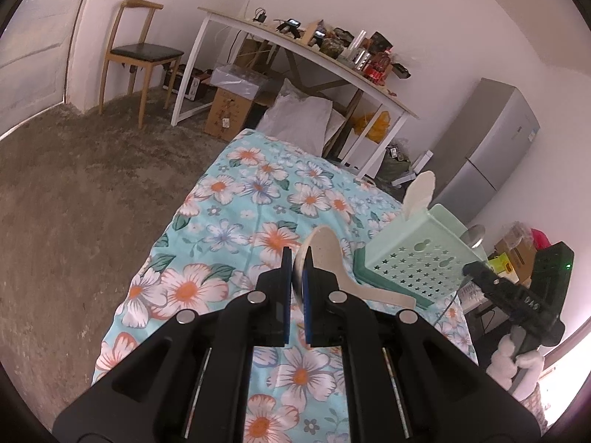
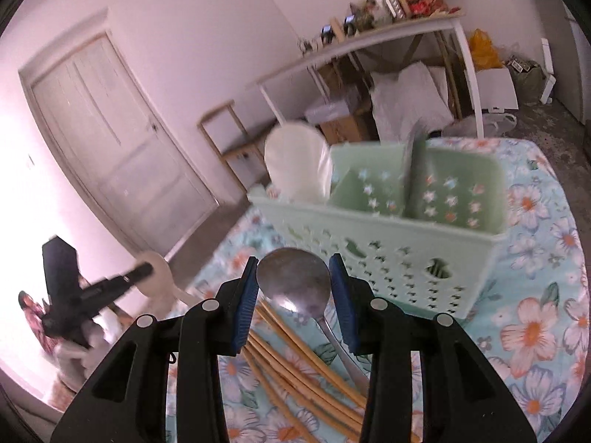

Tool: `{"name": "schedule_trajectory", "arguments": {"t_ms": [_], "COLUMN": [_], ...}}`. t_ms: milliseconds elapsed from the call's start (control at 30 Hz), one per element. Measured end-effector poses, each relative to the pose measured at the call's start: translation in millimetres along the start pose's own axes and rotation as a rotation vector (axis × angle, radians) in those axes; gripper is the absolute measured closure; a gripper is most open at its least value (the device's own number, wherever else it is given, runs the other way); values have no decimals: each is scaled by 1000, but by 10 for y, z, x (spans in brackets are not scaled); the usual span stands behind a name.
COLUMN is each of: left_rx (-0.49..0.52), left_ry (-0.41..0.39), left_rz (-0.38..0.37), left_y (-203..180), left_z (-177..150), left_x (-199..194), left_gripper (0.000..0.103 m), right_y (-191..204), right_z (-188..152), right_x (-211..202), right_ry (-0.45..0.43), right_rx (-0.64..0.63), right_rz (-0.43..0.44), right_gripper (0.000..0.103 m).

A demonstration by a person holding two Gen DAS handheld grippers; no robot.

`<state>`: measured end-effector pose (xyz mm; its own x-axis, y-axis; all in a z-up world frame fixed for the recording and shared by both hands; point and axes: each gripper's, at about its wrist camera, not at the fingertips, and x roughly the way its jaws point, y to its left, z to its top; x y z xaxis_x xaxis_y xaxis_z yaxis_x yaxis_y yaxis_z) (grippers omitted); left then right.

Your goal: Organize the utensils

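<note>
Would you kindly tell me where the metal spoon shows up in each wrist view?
Left wrist: metal spoon at right, bowl peeking up behind the green basket.
Right wrist: metal spoon low centre, bowl between the right gripper pads.
Shared landmark: the green basket.

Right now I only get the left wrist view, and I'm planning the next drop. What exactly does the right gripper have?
Observer: The right gripper is shut on a metal spoon, with its pads on either side of the bowl.
Operator: Is anything left on the cloth near it?
Observer: Yes, several bamboo chopsticks lie on the floral cloth below that gripper.
Operator: And which slot is already taken?
Observer: A white spoon stands in the caddy, in the end compartment on the left of the right wrist view.
</note>
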<state>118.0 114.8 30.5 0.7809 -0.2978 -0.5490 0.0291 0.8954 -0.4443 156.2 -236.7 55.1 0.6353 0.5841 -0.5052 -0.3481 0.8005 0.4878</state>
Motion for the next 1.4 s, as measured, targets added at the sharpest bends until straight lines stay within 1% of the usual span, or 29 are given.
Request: {"name": "schedule_trajectory", "arguments": {"t_ms": [133, 367, 500, 600, 733, 833, 1000, 1200, 1333, 1400], "left_rx": [28, 69, 89, 122, 172, 213, 268, 293, 330, 353], "left_ry": [-14, -38, -49, -71, -102, -122, -147, -135, -137, -145], "left_rz": [-8, -35, -76, -112, -167, -193, -209, -222, -229, -220], "left_y": [-111, -317, -478, -649, -938, -1167, -1501, -1752, -1928, -2016], "left_z": [36, 123, 233, 342, 527, 643, 727, 726, 723, 729], "left_x": [-65, -209, -285, -369, -449, -455, -405, -261, -176, -132], "left_gripper": [99, 99, 99, 99, 99, 99, 99, 99, 99, 99], "right_y": [-128, -231, -278, -320, -354, -374, -427, -466, -491, -494], "right_z": [17, 25, 25, 26, 3, -17, -12, -53, -68, -70], "right_x": [-269, -466, -602, -724, -943, -1075, -1193, -1241, -1259, -1257], "right_ry": [-61, -126, -163, -192, -233, -262, -285, -286, -290, -289], "right_rx": [37, 64, 76, 79, 81, 82, 91, 103, 116, 118], "right_rz": [27, 41, 41, 35, 29, 31, 35, 27, 30, 30], "right_gripper": [66, 66, 66, 66, 66, 66, 66, 66, 66, 66]}}
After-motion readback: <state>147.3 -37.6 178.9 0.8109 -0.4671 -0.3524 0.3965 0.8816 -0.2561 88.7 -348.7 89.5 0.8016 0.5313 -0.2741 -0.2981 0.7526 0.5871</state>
